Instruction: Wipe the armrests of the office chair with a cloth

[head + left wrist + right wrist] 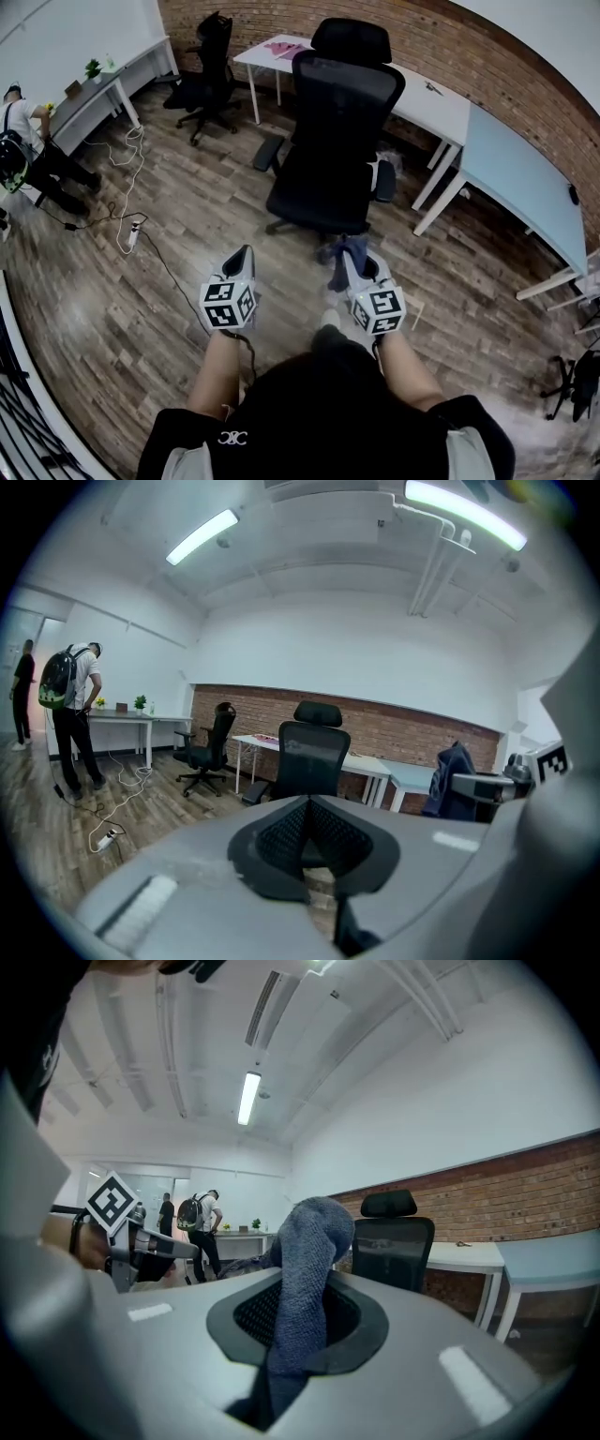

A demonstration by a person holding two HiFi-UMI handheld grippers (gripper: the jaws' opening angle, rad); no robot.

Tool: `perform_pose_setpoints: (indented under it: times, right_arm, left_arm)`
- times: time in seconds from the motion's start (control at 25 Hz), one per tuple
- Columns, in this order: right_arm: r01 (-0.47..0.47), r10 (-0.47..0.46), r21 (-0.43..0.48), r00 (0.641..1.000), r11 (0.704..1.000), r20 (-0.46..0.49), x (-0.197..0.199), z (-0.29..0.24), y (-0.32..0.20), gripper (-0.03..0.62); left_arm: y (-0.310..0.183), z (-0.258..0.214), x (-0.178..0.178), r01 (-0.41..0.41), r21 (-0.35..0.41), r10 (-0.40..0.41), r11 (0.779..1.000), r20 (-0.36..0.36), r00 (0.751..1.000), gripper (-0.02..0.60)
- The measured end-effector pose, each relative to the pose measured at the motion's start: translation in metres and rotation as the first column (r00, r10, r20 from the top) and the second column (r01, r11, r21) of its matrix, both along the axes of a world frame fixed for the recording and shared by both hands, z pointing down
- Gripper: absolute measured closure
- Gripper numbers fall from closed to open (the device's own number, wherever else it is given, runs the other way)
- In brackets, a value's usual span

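While the office chair [336, 112] is standing just ahead w/ armrests [267, 150] untouched, a grey-blue cloth [307, 1251] is being pinched tight by the R gripper [351, 264] — L gripper [246, 259] is being held alongside, jaws together, empty.

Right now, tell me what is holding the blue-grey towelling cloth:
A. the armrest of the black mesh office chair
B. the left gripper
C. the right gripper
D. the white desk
C: in the right gripper view the blue-grey towelling cloth stands pinched in the right gripper, while the left gripper is shut on nothing.
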State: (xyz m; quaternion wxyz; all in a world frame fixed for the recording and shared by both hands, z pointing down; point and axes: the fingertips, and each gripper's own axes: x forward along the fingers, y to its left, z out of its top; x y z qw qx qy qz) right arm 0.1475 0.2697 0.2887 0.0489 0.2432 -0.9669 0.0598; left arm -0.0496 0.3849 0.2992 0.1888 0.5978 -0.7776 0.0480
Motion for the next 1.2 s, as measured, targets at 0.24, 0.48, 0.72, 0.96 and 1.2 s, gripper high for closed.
perform_pose_setpoints:
  times: [0.24,0.48,0.72,0.96,1.2]
  right_arm:
    - [0.130,-0.130,0.012,0.991,0.991,-0.019,-0.034,-0.011,-0.074,0.551]
    - [0.305,-0.306,-0.026,0.951,0.952,-0.047,-0.064,0.004,-0.127,0.551]
    - [0.416,-0.420,-0.080,0.907,0.906,-0.034,-0.092,0.021,-0.165,0.550]
    - [0.496,-0.501,-0.065,0.862,0.866,-0.084,-0.126,0.037,-0.165,0.550]
    - [0.498,-0.507,-0.100,0.854,0.862,-0.117,-0.165,0.056,-0.192,0.549]
  left_arm:
    - [-0.079,-0.020,-0.024,0.043,0.017,-0.043,0.999,-0.002,0.999,0.576]
    - [-0.146,-0.014,-0.034,0.076,-0.011,-0.076,0.997,0.004,0.997,0.576]
    - [-0.183,-0.008,-0.044,0.132,-0.051,-0.131,0.990,0.022,0.991,0.576]
    - [-0.188,0.002,-0.071,0.187,-0.063,-0.187,0.980,0.012,0.982,0.575]
    - [-0.213,0.018,-0.106,0.189,-0.066,-0.190,0.980,-0.005,0.982,0.575]
